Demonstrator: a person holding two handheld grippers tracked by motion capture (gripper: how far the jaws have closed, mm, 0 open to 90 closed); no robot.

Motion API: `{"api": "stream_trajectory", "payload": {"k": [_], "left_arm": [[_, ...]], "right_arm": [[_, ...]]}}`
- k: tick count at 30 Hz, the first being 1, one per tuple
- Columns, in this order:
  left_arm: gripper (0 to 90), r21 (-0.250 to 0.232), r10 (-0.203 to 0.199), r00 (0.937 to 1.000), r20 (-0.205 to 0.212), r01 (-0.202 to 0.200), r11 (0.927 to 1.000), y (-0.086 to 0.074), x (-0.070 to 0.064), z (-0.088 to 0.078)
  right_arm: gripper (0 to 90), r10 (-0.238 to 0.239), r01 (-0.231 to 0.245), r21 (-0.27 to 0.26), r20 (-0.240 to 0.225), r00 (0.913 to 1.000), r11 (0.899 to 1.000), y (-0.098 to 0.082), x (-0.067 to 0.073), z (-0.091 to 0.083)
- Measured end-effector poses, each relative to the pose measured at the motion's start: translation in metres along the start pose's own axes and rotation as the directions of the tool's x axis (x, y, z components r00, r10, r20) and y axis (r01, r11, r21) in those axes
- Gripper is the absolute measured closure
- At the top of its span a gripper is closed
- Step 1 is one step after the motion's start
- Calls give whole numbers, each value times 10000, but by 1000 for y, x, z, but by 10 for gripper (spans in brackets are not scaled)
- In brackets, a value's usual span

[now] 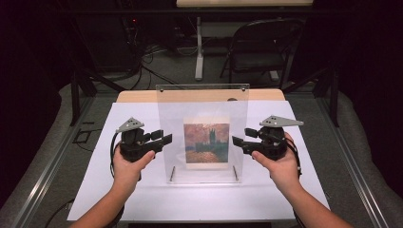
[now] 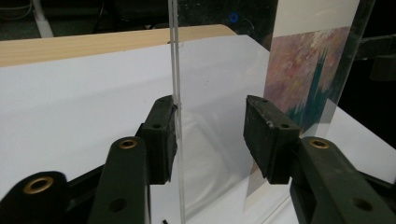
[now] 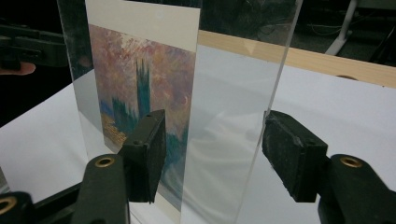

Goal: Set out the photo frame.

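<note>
A clear acrylic picture frame (image 1: 202, 107) stands upright on a white sheet (image 1: 142, 199), with a painted print (image 1: 206, 143) of a dark tower under a reddish sky inside it. My left gripper (image 1: 164, 139) is at the frame's left edge. In the left gripper view the frame's edge (image 2: 175, 70) rises between the left gripper's (image 2: 212, 121) jaws, close to the left pad (image 2: 161, 135), with a wide gap to the other pad. My right gripper (image 1: 237, 141) is at the right edge. The right gripper (image 3: 215, 135) straddles the frame (image 3: 233, 93) without pressing on it.
Two small metal feet (image 1: 172, 175) (image 1: 235, 173) prop the frame at its base. The sheet covers a wooden table (image 1: 138, 96). Beyond the table stand a folding chair (image 1: 261, 47) and a white table leg (image 1: 199, 47), with cables on the floor.
</note>
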State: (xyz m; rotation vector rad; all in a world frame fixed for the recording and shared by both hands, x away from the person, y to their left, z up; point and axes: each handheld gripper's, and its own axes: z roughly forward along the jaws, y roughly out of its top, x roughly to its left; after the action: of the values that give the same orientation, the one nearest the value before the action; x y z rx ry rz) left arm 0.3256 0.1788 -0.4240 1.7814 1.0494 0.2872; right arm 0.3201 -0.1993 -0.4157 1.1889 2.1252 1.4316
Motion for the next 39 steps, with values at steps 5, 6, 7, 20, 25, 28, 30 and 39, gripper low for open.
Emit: {"api": "stream_trajectory", "payload": {"k": [5, 6, 7, 20, 25, 28, 30, 39], "left_arm": [[662, -81, 80, 10000, -8, -80, 9999, -6, -3, -6], [672, -91, 153, 9999, -20, -153, 9998, -7, -4, -7], [672, -106, 227, 9997, -7, -227, 9997, -7, -4, -8], [679, -265, 457, 9988, 156, -453, 9986, -19, -10, -18], [673, -259, 497, 9986, 178, -492, 9985, -21, -12, -20], [672, -314, 538, 9984, 147, -534, 9981, -23, -14, -21], [672, -307, 554, 9983, 156, -549, 9980, -23, -14, -22], [615, -341, 589, 9982, 78, -586, 9977, -27, -16, -23]], "right_arm": [[549, -224, 228, -293, 144, 9996, 9993, -6, 2, -8], [617, -176, 182, -390, 155, 9997, 9991, -9, 0, -12], [617, -176, 182, -390, 155, 9997, 9991, -9, 0, -12], [769, -492, 505, -535, 249, 9985, 9973, -19, 4, -23], [767, -429, 442, -642, 209, 9989, 9970, -23, 6, -26], [755, -341, 350, -644, 149, 9993, 9973, -24, 8, -27], [746, -339, 348, -687, 144, 9993, 9970, -24, 8, -28], [671, -367, 362, -788, -57, 9993, 9962, -24, 7, -30]]}}
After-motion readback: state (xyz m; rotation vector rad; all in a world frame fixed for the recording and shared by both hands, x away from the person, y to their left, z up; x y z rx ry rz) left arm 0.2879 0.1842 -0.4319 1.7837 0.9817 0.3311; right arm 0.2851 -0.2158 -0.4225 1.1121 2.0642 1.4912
